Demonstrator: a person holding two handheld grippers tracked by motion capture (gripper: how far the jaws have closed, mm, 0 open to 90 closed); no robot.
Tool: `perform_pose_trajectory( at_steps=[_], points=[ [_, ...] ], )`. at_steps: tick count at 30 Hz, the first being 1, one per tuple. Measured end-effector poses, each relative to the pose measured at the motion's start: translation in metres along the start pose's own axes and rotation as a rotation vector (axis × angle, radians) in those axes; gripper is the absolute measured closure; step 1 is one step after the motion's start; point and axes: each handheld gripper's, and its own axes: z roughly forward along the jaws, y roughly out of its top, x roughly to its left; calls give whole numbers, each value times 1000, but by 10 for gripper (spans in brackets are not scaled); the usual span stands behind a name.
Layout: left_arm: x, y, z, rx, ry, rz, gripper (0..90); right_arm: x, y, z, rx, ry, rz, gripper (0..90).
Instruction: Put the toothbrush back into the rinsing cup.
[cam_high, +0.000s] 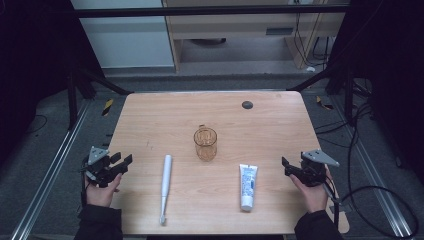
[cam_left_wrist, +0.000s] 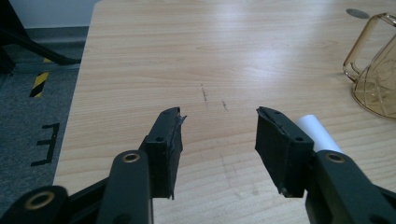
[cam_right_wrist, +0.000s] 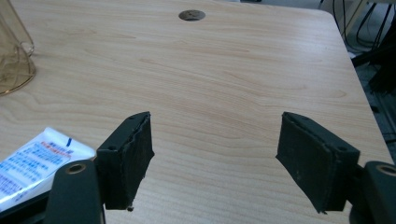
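High view: left gripper (cam_high: 121, 163) lower left, right gripper (cam_high: 287, 167) lower right, both gaping, empty; white electric toothbrush (cam_high: 165, 186), white toothpaste tube (cam_high: 247, 186) between.

Pale wooden worktop (cam_high: 150, 107) carrying an amber glass mug (cam_high: 205, 143) at centre, white electric toothbrush (cam_high: 165, 186) to its left, white toothpaste tube (cam_high: 247, 185) to its right. Left tool (cam_high: 125, 162) and right tool (cam_high: 285, 163) at opposite edges, jaws apart, gripping nothing.

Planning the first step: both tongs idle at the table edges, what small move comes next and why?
Probably ease the left tongs right toward the toothbrush. Their jaws stand open and empty, the white handle lies just beside them, and nothing sits between. The right tongs are likewise open near the toothpaste tube.
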Motion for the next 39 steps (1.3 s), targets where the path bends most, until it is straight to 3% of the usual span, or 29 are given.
perform_pose_trajectory(
  at_steps=[7, 12, 20, 26, 33, 39],
  points=[
    [-10, -4, 0, 31, -7, 49, 570, 7, -1, -8, -15, 13, -20, 282],
    [-16, -5, 2, 56, -49, 46, 707, 12, -1, -6, -4, 28, -48, 310],
    [-31, -7, 9, 91, -69, 70, 862, 15, -3, -2, 24, 35, -63, 351],
    [-42, -7, 18, 103, -81, 95, 893, 15, -4, -2, 21, 52, -72, 349],
    [-51, -7, 39, 150, -103, 95, 894, 17, -3, 2, 30, 57, -84, 344],
    [-59, -8, 52, 179, -97, 115, 894, 21, -3, 5, 37, 66, -89, 341]
  ],
)
